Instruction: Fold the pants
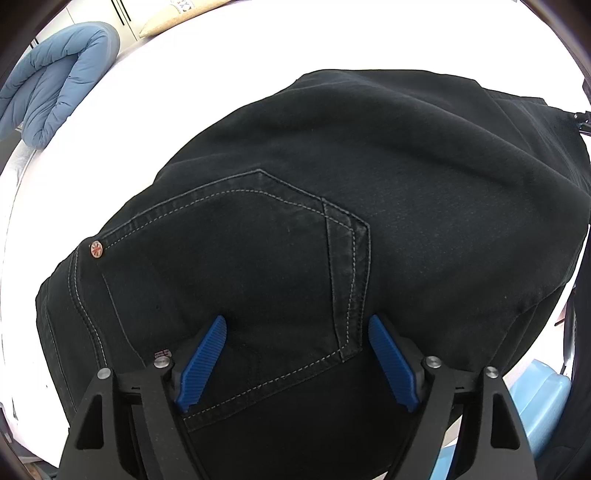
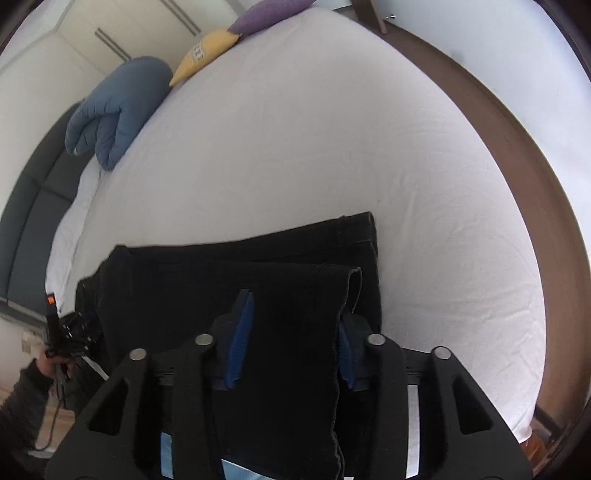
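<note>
Black denim pants [image 1: 369, 192] lie folded on the white bed sheet [image 1: 221, 74], the back pocket with pale stitching [image 1: 258, 266] facing up. My left gripper [image 1: 297, 321] hangs open just over that pocket, blue pads wide apart and gripping nothing. In the right wrist view the pants [image 2: 221, 266] form a dark stack near the bed's front edge. My right gripper [image 2: 295, 306] is shut on a thick folded band of the pants that fills the gap between its pads and runs back over the gripper. The left gripper [image 2: 70, 332] shows at the stack's left end, held by a hand [image 2: 48, 365].
A blue quilted cushion [image 2: 114, 110], a yellow pillow [image 2: 207, 51] and a purple pillow [image 2: 269, 14] lie along the bed's far side. A brown bed frame [image 2: 535, 177] curves round the right. White sheet [image 2: 332, 140] spreads beyond the pants. A light blue object [image 1: 539, 402] sits low right.
</note>
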### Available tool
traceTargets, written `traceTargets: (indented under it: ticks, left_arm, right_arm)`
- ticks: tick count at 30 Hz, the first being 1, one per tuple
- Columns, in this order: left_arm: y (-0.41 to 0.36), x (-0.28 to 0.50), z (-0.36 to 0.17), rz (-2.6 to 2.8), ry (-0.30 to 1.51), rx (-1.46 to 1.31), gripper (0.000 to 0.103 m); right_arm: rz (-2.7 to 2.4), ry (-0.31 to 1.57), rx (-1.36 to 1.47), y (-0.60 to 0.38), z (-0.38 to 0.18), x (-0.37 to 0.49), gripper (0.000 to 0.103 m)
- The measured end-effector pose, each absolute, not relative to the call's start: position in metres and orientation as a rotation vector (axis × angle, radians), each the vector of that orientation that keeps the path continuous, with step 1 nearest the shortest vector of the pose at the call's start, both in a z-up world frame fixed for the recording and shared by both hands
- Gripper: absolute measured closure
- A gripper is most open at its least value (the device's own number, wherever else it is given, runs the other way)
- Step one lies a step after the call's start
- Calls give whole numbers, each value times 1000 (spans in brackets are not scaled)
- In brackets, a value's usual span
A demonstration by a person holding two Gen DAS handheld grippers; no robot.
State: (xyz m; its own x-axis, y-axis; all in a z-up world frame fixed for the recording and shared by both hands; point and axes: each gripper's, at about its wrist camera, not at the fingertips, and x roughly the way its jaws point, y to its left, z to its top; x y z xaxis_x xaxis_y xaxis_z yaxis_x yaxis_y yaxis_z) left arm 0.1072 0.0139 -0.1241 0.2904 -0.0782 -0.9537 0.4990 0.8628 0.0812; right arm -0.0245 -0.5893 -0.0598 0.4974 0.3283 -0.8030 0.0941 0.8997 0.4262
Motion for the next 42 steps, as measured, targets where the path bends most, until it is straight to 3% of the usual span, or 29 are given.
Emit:
traceTargets:
  ticks: [5, 6, 8, 10, 15, 18, 21, 27, 30, 36, 42]
  left_arm:
    - [13, 109, -125, -399, 1222, 402, 17]
    - [12, 109, -126, -398, 1221, 404, 16]
    - [11, 111, -126, -398, 1221, 404, 15]
    - [11, 112, -127, -396, 1221, 406, 13]
    - [10, 116, -129, -395, 1222, 410, 10]
    - [12, 117, -131, -395, 1222, 414, 7]
    - [16, 120, -132, -390, 1218, 414, 5]
    - [22, 124, -135, -385, 1219, 411, 1]
    - [22, 126, -137, -383, 1222, 416, 1]
    - [21, 125, -137, -377, 1220, 414, 1]
    - [18, 124, -137, -376, 1221, 417, 0]
  right_arm:
    - [216, 1006, 558, -597, -58, -18, 78]
    - [226, 994, 582, -605, -57, -19, 81]
    - [221, 968, 577, -605, -52, -14, 100]
    - [234, 900, 529, -595, -35, -14, 101]
    - [228, 669, 594, -609, 19, -34, 102]
    - [56, 780, 782, -657, -19, -23, 102]
    - [-83, 934, 704, -669, -43, -19, 99]
    - [22, 915, 856, -679, -48, -41, 97]
    - [-32, 909, 874, -695, -52, -49, 89]
    - [-105, 947, 842, -685, -76, -62, 89]
    - [-139, 805, 907, -673, -53, -115, 88]
